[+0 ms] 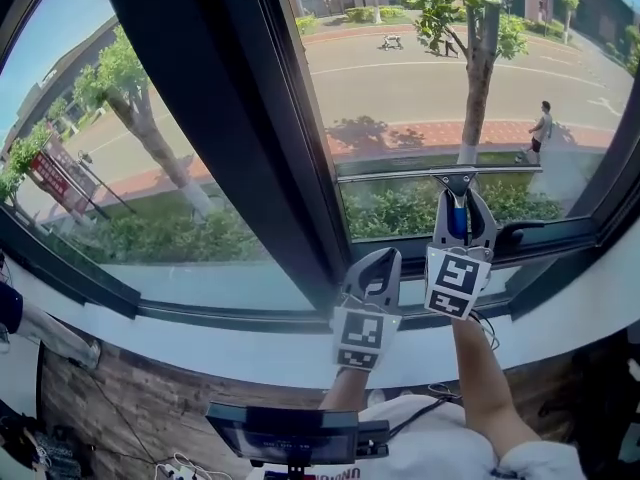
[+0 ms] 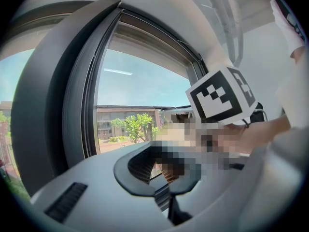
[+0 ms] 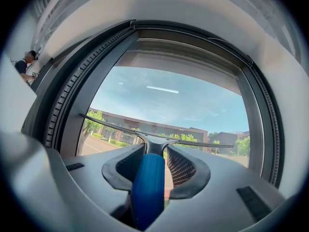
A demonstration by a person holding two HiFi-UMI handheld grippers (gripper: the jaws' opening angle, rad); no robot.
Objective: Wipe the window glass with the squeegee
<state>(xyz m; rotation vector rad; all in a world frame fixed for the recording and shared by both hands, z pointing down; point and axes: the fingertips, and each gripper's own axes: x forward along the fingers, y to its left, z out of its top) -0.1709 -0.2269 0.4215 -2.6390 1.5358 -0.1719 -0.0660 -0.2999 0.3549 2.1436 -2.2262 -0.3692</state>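
Note:
The squeegee [image 1: 440, 174] lies flat against the right window pane [image 1: 420, 88], its long thin blade level and low on the glass. My right gripper [image 1: 459, 203] is shut on its blue handle [image 1: 456, 218], just under the blade. In the right gripper view the blue handle [image 3: 148, 187] runs between the pads up to the blade [image 3: 120, 128]. My left gripper [image 1: 372, 268] hovers lower and to the left, near the sill, and holds nothing. In the left gripper view its jaws [image 2: 161, 166] stand a little apart, partly hidden by a mosaic patch, with the right gripper's marker cube [image 2: 219, 98] close on the right.
A wide dark mullion [image 1: 250, 138] separates the left pane from the right one. A black window handle [image 1: 520, 233] sticks out beside the right gripper. The white sill [image 1: 200, 353] runs below. A device [image 1: 290, 433] sits at chest height. A person [image 3: 26, 62] shows at the far left.

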